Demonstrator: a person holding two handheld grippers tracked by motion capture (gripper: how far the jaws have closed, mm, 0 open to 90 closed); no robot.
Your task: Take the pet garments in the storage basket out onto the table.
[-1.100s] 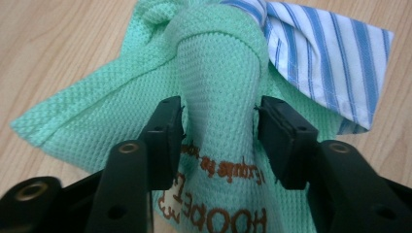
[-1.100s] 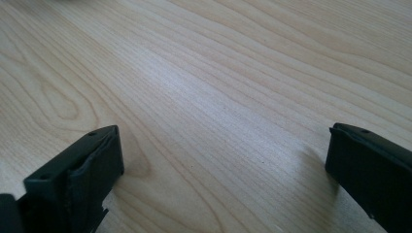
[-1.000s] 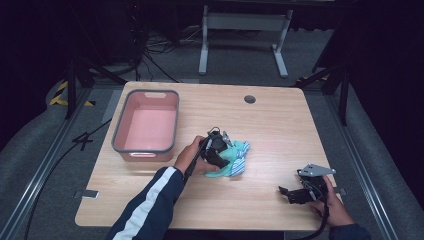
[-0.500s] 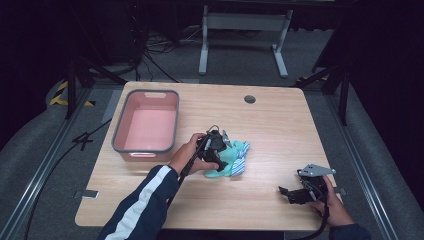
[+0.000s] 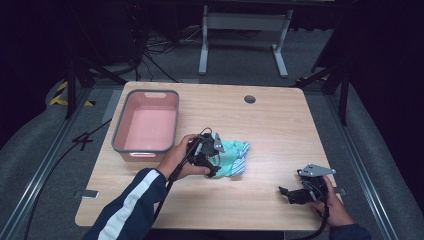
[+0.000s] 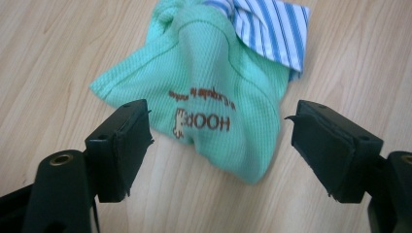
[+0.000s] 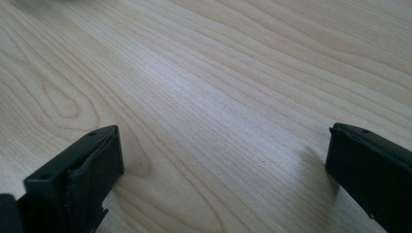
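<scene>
A mint-green knit garment (image 5: 231, 151) with brown lettering (image 6: 204, 119) lies crumpled near the middle of the wooden table (image 5: 280, 130). A blue-and-white striped cloth (image 5: 239, 165) is bunched against it (image 6: 272, 29). My left gripper (image 5: 212, 159) hovers just left of the pile. Its jaws have just been opening and now stand wide (image 6: 218, 128), with the green fabric lying beyond and between them, untouched by the pads. My right gripper (image 5: 289, 193) rests low at the front right of the table, open over bare wood (image 7: 223, 141).
A pink bin with a grey rim (image 5: 118, 131) stands at the table's left, apparently with nothing inside. A round cable hole (image 5: 249, 99) sits near the far edge. A desk frame and cables stand on the floor beyond the table.
The left gripper has drawn back to the left and lifted off the cloth pile, which stays on the table. The right gripper has kept still.
</scene>
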